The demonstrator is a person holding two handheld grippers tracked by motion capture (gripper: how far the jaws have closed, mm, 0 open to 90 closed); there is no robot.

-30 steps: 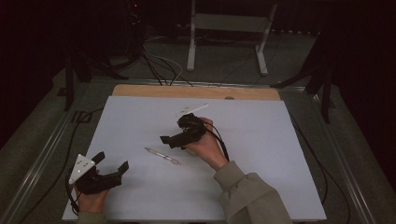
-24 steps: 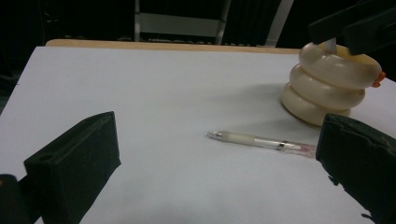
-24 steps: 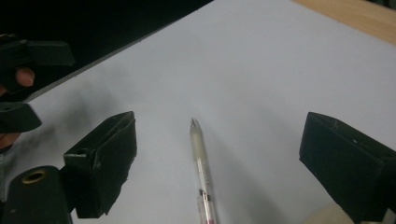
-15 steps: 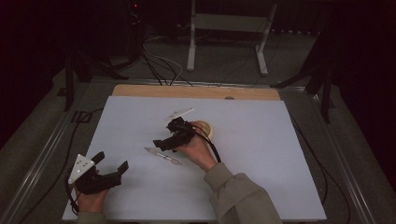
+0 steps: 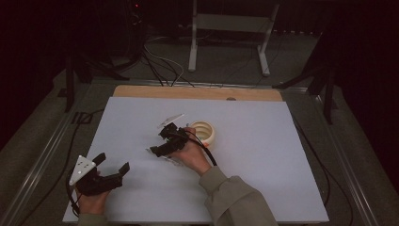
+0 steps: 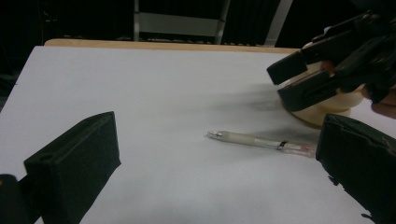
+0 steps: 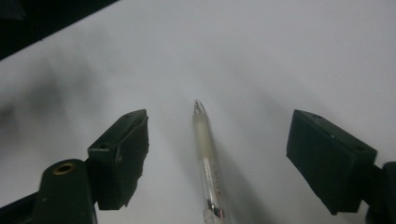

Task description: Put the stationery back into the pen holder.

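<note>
Both jaws wide apart — left hand-held gripper [image 5: 113,170], right hand-held gripper [image 5: 159,142].

A cream tape roll [image 5: 203,133] on the white table [image 5: 263,155] — metal stand [image 5: 228,33] beyond.

No legible text — none anywhere

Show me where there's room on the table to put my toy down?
The white table is bare right of the tape roll, and along the far edge. It's crowded mid-table, where the right gripper hovers over the pen.
</note>
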